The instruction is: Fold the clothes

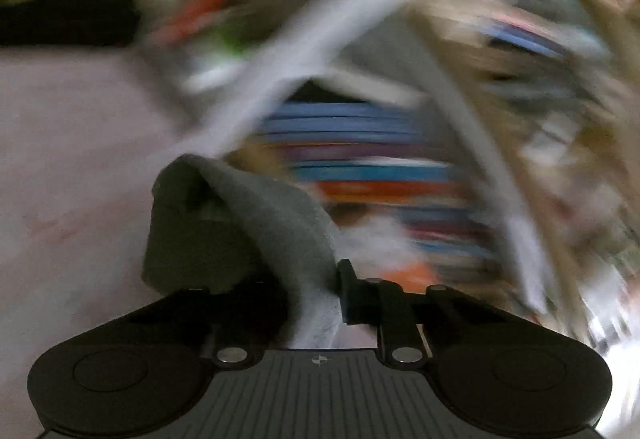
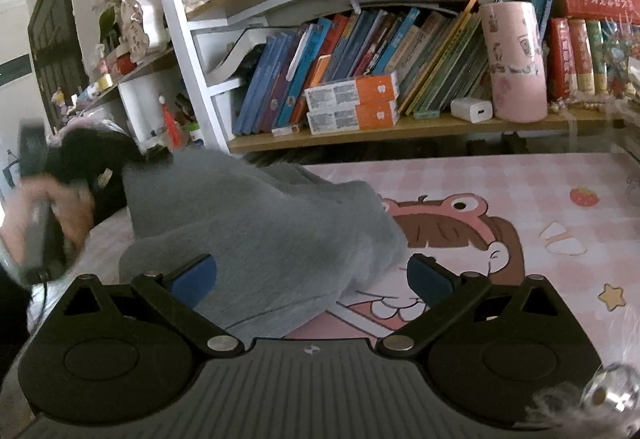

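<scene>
Grey fabric of the garment [image 1: 256, 223] is pinched between the fingers of the left gripper [image 1: 316, 299], with the rest of that view smeared by motion blur, while the blue-padded fingers [image 2: 192, 277] of the right gripper [image 2: 312, 279] are spread wide with nothing held, one pad set against the cloth. The garment is seen bunched and partly lifted at its far-left end over the pink cartoon-printed surface [image 2: 520, 191], in front of the bookshelf [image 2: 400, 127]. No flat, finished fold is shown, so folding is judged incomplete, with smoothing and further folds left.
</scene>
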Motion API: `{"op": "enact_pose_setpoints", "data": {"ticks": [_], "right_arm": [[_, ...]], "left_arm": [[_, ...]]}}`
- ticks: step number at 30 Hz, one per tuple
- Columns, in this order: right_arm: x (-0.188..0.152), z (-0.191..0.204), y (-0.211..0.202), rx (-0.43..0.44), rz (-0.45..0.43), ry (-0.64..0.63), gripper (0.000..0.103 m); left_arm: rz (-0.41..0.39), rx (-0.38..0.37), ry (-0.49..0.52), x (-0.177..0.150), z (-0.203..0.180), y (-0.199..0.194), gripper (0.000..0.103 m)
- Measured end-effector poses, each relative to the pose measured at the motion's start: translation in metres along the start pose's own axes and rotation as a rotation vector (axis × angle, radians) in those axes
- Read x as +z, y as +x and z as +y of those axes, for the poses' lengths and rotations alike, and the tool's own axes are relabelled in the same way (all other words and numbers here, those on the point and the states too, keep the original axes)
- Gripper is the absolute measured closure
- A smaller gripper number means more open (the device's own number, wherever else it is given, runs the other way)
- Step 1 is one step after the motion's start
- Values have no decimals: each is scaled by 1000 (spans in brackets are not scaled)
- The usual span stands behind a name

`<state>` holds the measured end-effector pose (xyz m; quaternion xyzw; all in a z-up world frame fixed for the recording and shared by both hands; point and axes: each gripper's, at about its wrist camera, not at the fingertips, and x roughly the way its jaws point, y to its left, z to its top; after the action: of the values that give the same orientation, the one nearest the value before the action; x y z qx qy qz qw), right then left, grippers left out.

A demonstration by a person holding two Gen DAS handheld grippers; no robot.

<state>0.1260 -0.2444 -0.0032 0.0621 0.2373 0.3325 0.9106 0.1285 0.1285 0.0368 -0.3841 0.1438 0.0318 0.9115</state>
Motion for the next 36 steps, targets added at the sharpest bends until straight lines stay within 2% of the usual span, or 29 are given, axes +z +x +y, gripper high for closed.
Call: {"op": "enact_pose_setpoints", "data": {"ticks": [5,6,8,9,10,11,12,16,17,21,23,26,30,32,33,34,36], "right_arm": [[-1,12,-4,82,-17,-65,0],[-1,13,-4,90,-16,-68,0],[-1,12,-3,97,-13,-63,0],[-1,12,-3,100,-11,-61,0],[-1,12,-2,103,-10,-58,0],[-1,10,-2,109,-7,-45,0],[0,8,-1,117,-2,-25,0],[2,0,0,146,13,45,0],[2,0,0,151,14,49,0],[2,0,-2,193,14,73,0],[2,0,-1,219,11,84,0],[2,4,-3,253,6,89,0],[0,14,-1,303,20,59,0],[-3,22,0,312,30,34,0],[-5,27,0,305,33,18,0],[-6,31,1,297,35,2,0],[-11,36,3,278,44,-29,1]], "left_arm": [[103,-115,221,-24,-43,-11,85],[124,-137,265,-29,-51,-13,82],[166,-183,353,-38,-68,-17,66],[187,-205,397,-43,-76,-19,48],[207,-228,442,-48,-84,-21,25],[228,-251,486,-53,-93,-23,17],[249,-273,530,-57,-101,-25,14],[333,-364,706,-77,-135,-34,10],[310,-334,677,-74,-121,-43,10],[271,-49,539,-59,-56,-42,11],[278,37,519,-60,-33,-42,12],[295,92,534,-67,-10,-38,13],[357,94,522,-75,2,-26,15],[377,72,510,-79,2,-18,17],[387,61,504,-81,2,-14,25],[401,49,496,-83,1,-12,52],[422,42,483,-90,0,-9,75]]}}
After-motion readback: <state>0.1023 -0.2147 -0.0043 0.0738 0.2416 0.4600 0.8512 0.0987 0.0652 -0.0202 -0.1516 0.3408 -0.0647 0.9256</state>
